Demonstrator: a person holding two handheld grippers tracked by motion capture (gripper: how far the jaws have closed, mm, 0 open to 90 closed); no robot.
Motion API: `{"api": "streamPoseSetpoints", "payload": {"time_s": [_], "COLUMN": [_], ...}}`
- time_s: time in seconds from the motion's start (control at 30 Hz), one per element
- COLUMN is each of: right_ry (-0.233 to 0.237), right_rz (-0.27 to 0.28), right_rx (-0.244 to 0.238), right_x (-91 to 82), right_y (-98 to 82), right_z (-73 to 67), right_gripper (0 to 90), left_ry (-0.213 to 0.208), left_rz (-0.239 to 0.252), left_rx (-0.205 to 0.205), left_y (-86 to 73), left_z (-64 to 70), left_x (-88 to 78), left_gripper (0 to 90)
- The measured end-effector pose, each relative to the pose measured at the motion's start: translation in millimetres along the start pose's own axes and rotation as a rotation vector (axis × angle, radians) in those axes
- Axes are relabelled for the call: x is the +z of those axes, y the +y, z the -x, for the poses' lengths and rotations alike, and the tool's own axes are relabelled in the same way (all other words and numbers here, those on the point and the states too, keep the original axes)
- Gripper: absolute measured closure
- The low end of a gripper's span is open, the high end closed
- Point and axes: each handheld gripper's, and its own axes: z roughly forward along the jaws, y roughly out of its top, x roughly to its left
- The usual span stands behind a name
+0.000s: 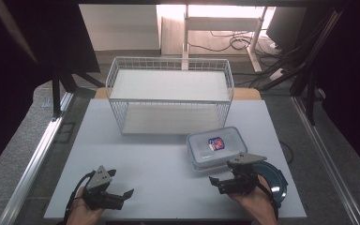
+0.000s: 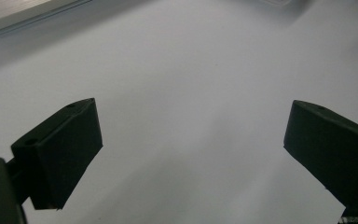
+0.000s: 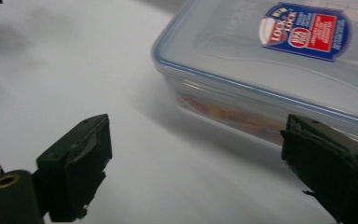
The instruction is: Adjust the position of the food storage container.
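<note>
A clear plastic food box (image 1: 214,146) with a blue-sealed lid and a red-and-blue label lies on the white table top (image 1: 145,154), right of centre. My right gripper (image 1: 222,172) hovers just in front of it, open, nothing between its jaws. In the right gripper view the box (image 3: 261,70) sits close ahead and to the right of the open right gripper (image 3: 196,158), its near wall almost at the right jaw. My left gripper (image 1: 121,183) is at the front left, open over bare table; the left gripper view shows the left gripper (image 2: 193,140) spread wide with nothing between the jaws.
A white wire basket rack (image 1: 168,60) with two levels stands at the back centre. A dark blue round dish (image 1: 274,178) lies at the front right, partly under the right hand. Dark frame posts and cables ring the table.
</note>
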Motion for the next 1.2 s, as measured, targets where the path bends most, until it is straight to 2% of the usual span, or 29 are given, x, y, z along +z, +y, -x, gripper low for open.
{"api": "streamPoseSetpoints", "payload": {"time_s": [0.17, 0.33, 0.47, 0.53, 0.57, 0.6, 0.63, 0.67, 0.7, 0.73, 0.77, 0.87, 0.9, 0.93, 0.97, 1.0, 1.13, 1.17, 1.2], "right_ry": [0.012, 0.013, 0.011, 0.001, -0.009, -0.021, -0.039, -0.039, -0.057, -0.088, -0.104, -0.140, -0.140, -0.167, -0.184, -0.184, -0.249, -0.274, -0.274], "right_rz": [0.026, 0.024, 0.015, 0.021, 0.018, 0.014, 0.008, 0.008, 0.000, -0.004, -0.004, 0.010, 0.010, 0.005, 0.001, 0.001, -0.010, -0.014, -0.014], "right_rx": [0.025, 0.025, 0.013, -0.005, -0.026, -0.038, -0.046, -0.046, -0.042, -0.021, -0.009, 0.016, 0.016, 0.028, 0.038, 0.038, 0.082, 0.097, 0.097], "right_x": [-3.4, -3.6, -6.1, -11.3, -18.3, -22.0, -25.3, -25.3, -28.6, -34.1, -36.7, -44.0, -44.0, -44.8, -43.8, -43.8, -37.4, -33.8, -33.8], "right_y": [-0.6, -0.7, -0.9, -0.8, -2.6, -4.7, -7.1, -7.1, -9.7, -14.1, -14.9, -12.1, -12.1, -7.7, -5.5, -5.5, 6.9, 15.1, 15.1], "right_z": [5.5, 5.5, 4.1, 2.3, 0.7, -0.1, -0.6, -0.6, -0.5, 2.6, 5.7, 19.0, 19.0, 31.4, 39.0, 39.0, 68.9, 81.1, 81.1], "right_gripper": [15.0, 17.3, 23.5, 31.1, 43.2, 50.5, 54.9, 54.9, 60.5, 71.2, 76.5, 85.6, 85.6, 88.2, 88.7, 88.7, 88.9, 88.9, 88.9], "left_ry": [-0.002, -0.003, 0.011, 0.010, 0.005, 0.003, 0.004, 0.004, 0.005, 0.003, 0.000, -0.005, -0.005, -0.011, -0.015, -0.015, -0.017, -0.019, -0.019], "left_rz": [-0.003, 0.002, -0.010, -0.004, 0.012, 0.020, 0.025, 0.025, 0.026, 0.025, 0.024, 0.022, 0.022, 0.023, 0.025, 0.025, 0.027, 0.028, 0.028], "left_rx": [-0.013, -0.006, 0.008, 0.005, 0.004, 0.002, 0.003, 0.003, 0.003, 0.000, -0.002, 0.001, 0.001, 0.003, 0.001, 0.001, -0.003, -0.005, -0.005], "left_y": [-2.0, -1.7, -2.0, -1.9, -1.5, -1.2, -0.9, -0.9, -0.8, -0.9, -0.9, -0.6, -0.6, -0.1, 0.0, 0.0, -0.2, -0.3, -0.3], "left_z": [-2.6, -1.6, -0.8, -0.7, -0.7, -0.6, -0.6, -0.6, -0.6, -0.4, -0.3, 0.5, 0.5, 0.7, 0.5, 0.5, -0.6, -0.8, -0.8], "left_x": [1.4, 1.8, 2.8, 2.3, 1.0, 0.4, 0.1, 0.1, 0.1, 0.8, 1.2, 2.8, 2.8, 3.9, 4.3, 4.3, 3.7, 3.7, 3.7], "left_gripper": [5.1, 5.2, 5.4, 5.4, 5.4, 5.5, 5.5, 5.6, 5.6, 5.7, 5.7, 5.8, 5.9, 5.9, 6.0, 6.0, 6.1, 6.1, 6.1]}}
